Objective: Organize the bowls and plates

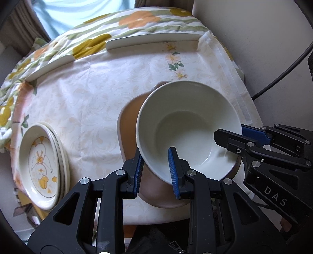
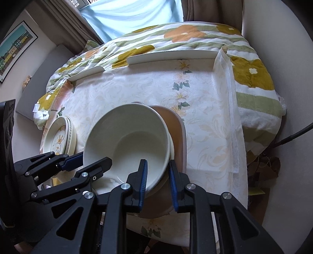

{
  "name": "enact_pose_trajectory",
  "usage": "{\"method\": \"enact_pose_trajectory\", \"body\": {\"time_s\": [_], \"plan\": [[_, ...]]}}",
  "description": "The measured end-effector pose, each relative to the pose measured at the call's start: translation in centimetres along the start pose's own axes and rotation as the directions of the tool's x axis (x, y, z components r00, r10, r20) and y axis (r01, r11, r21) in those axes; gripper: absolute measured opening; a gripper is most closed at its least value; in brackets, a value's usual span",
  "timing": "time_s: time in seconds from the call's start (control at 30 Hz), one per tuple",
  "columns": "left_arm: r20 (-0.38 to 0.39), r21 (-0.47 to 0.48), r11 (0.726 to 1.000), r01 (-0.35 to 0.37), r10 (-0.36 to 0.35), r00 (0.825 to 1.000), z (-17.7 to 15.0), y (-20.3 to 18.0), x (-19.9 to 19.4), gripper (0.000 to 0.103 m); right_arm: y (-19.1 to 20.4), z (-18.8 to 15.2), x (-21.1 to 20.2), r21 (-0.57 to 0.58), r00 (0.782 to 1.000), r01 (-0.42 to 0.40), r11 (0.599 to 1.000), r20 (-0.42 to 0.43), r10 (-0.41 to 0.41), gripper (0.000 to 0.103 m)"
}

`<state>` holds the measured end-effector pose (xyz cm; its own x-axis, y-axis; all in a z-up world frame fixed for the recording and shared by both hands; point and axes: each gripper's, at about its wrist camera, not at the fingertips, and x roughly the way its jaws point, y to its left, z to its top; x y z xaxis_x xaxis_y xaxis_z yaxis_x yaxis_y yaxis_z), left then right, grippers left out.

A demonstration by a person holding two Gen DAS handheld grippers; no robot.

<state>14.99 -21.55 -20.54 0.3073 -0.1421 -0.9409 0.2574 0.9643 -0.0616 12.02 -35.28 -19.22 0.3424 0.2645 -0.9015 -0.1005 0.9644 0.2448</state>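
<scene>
We hold a glossy white ceramic bowl [image 1: 187,125] from two sides, tilted above a wide brown stoneware dish [image 1: 128,125] that sits near the front of the desk [image 1: 88,93]. Our left gripper [image 1: 155,170] straddles the bowl's near rim, one blue-padded finger outside the wall and the other inside; the fingers [image 1: 173,168] are spread wider than the rim, and we cannot tell whether the pads press on it. Our right gripper [image 2: 157,181] meets the same bowl [image 2: 127,136] on its opposite edge, one finger inside and one outside, with a visible gap between the outer pad and the wall, so its grip is equally uncertain from here. In the right wrist view the brown dish [image 2: 176,129] shows behind and under the bowl, and a second pale rim peeks out just beneath the bowl's edge.

Well apart to the left, near the desk's edge, lies a short stack of cream plates [image 1: 42,168], the top one printed with a yellow cartoon duck; the same stack [image 2: 58,138] appears just beyond our left gripper in the right wrist view. A white damask tablecloth with small flower sprigs [image 2: 205,117] covers the desk. Behind it, a quilt with orange and olive blossoms [image 2: 185,33] runs toward a curtained window [image 2: 127,17].
</scene>
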Motion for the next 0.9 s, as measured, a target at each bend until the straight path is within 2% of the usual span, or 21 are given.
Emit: {"method": "enact_pose_trajectory", "body": {"time_s": [0.53, 0.9], "plan": [[0.017, -0.012, 1.000, -0.025, 0.026, 1.000, -0.4, -0.1, -0.4, 0.022, 0.6, -0.2, -0.3, -0.030, 1.000, 0.008, 1.000, -0.004, -0.008, 0.020], [0.122, 0.014, 0.998, -0.053, 0.051, 0.991, -0.7, 1.2, -4.4, 0.024, 0.7, 0.3, -2.9, -0.017, 0.998, -0.028, 0.999, 0.054, 0.029, 0.020]]}}
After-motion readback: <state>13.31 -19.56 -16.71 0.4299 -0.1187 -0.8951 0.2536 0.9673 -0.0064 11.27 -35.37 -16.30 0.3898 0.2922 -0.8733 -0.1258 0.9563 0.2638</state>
